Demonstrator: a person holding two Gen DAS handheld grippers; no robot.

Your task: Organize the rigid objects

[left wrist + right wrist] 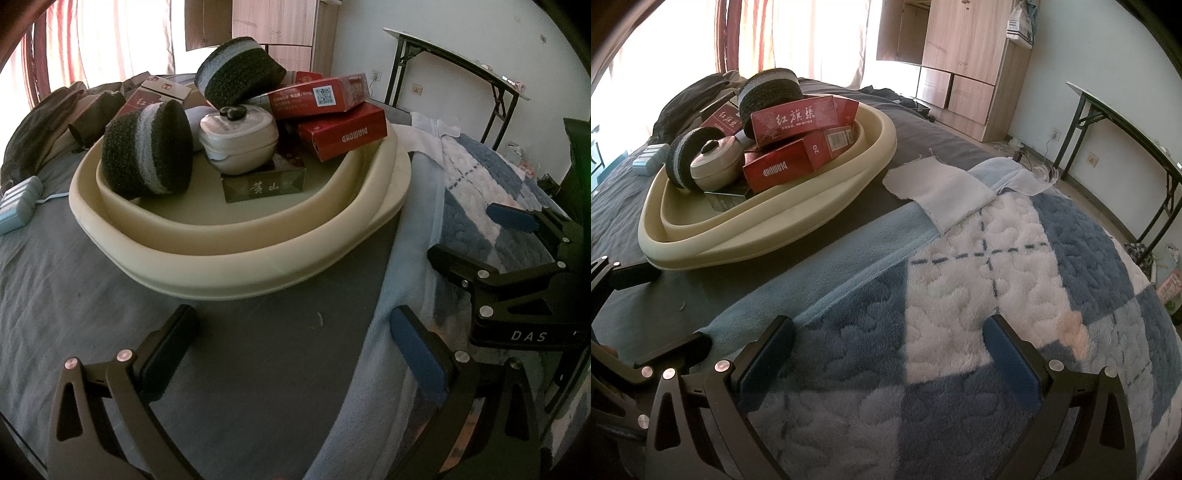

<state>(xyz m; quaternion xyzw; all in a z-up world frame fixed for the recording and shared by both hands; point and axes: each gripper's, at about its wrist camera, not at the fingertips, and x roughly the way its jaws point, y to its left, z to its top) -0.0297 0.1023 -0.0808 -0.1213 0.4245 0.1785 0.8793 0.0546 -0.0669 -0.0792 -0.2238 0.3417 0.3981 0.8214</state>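
A cream oval basin (236, 240) (768, 221) sits on the bed. It holds two dark round sponges (147, 151) (240, 70), a cream lidded pot (240, 136) (716, 162), red cigarette boxes (343, 133) (794, 118) and a dark green box (264, 186). My left gripper (295, 343) is open and empty, just in front of the basin. My right gripper (888, 347) is open and empty over the blue-white blanket, right of the basin. It also shows in the left wrist view (476, 236).
A pale blue case (18, 203) (650, 158) lies on the grey sheet left of the basin. A white cloth (938, 192) lies on the checked blanket (1015, 266). Dark clothes (55, 110) lie behind the basin. A folding table (1126, 129) and a wardrobe (960, 55) stand beyond the bed.
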